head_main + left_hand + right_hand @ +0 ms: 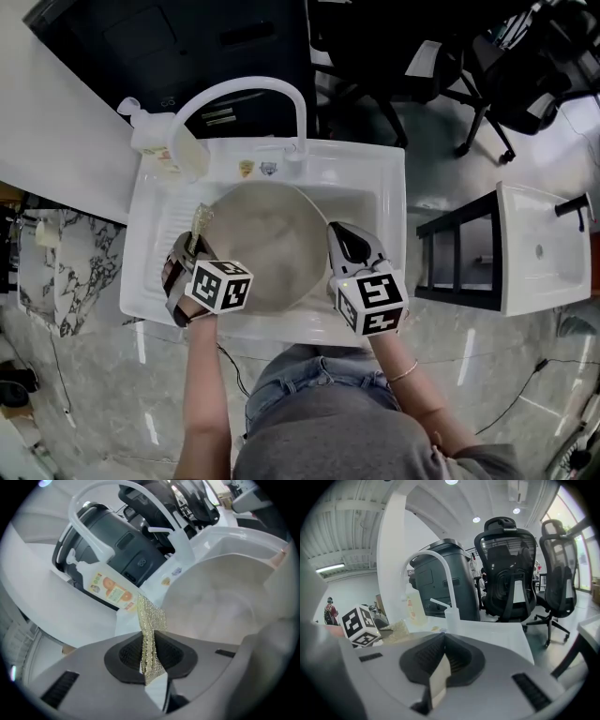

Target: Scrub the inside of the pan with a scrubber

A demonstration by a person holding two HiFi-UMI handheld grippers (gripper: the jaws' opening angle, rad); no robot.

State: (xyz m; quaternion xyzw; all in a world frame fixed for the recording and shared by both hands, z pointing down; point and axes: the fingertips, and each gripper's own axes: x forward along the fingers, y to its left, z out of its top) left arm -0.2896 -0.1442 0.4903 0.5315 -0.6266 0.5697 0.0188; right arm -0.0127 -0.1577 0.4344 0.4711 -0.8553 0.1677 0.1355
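Head view is showing the pan (pixel 258 246) sitting in the white sink (pixel 375 178). The left gripper (pixel 192 246) is pinching a thin, glittery scrubber (pixel 150 620) tight between its jaws at the pan's left rim. The right gripper (pixel 337 234) is clamping what looks like the right rim. The scrubber is looking soft and floppy, and the pan stiff, probably slippery, best steadied by its rim.
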